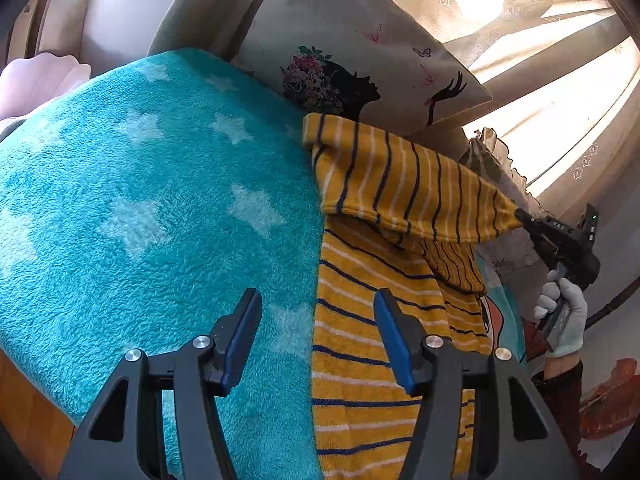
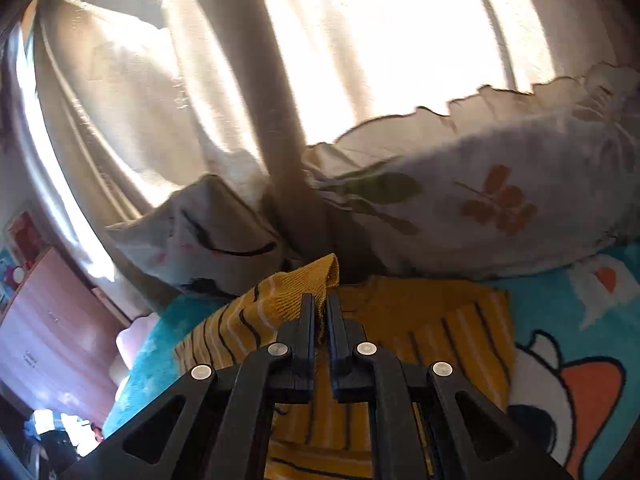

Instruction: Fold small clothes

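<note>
Blue-padded fingers (image 1: 390,344) of the left gripper (image 1: 316,344) stand apart, empty, above the yellow striped top (image 1: 360,360) lying on the teal star blanket (image 1: 140,200). Over at the far side, the right gripper (image 2: 319,316) is clamped on the sleeve cuff (image 2: 316,280), lifting it clear. Judging by this, a sleeve fold is underway; next, carry the cuff across the body and release it flat.
</note>
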Action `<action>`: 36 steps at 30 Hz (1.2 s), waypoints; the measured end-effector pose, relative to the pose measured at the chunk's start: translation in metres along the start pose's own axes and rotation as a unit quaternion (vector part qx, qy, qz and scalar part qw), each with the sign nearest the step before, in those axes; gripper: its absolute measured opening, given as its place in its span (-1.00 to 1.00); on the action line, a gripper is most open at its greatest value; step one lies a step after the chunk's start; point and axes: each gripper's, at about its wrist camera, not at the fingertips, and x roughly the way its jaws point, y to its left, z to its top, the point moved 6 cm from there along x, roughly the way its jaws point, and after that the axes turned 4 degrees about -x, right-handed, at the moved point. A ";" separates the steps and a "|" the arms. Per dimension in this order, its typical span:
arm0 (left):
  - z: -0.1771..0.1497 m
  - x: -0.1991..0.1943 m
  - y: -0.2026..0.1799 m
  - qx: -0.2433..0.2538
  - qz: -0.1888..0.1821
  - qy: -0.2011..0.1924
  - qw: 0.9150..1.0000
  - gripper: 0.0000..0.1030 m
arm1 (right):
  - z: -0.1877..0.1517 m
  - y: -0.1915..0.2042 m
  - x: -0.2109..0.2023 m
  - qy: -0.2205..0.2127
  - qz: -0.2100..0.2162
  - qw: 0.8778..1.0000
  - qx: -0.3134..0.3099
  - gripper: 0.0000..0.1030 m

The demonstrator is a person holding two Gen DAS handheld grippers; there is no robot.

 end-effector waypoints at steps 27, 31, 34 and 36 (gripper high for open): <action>-0.039 0.048 -0.012 0.023 0.043 0.074 0.996 0.19 | -0.130 -0.096 -0.044 0.136 0.059 0.986 0.074 -0.33; -0.048 0.046 -0.016 0.035 0.034 0.075 0.996 0.38 | -0.159 -0.125 -0.089 0.152 0.004 0.988 0.037 -0.18; -0.059 0.044 -0.023 0.045 0.018 0.084 0.995 0.49 | -0.193 -0.140 -0.118 0.170 0.003 0.984 0.049 -0.18; -0.067 0.042 -0.027 0.037 -0.013 0.092 0.995 0.57 | -0.216 -0.137 -0.132 0.178 0.029 0.982 0.056 -0.14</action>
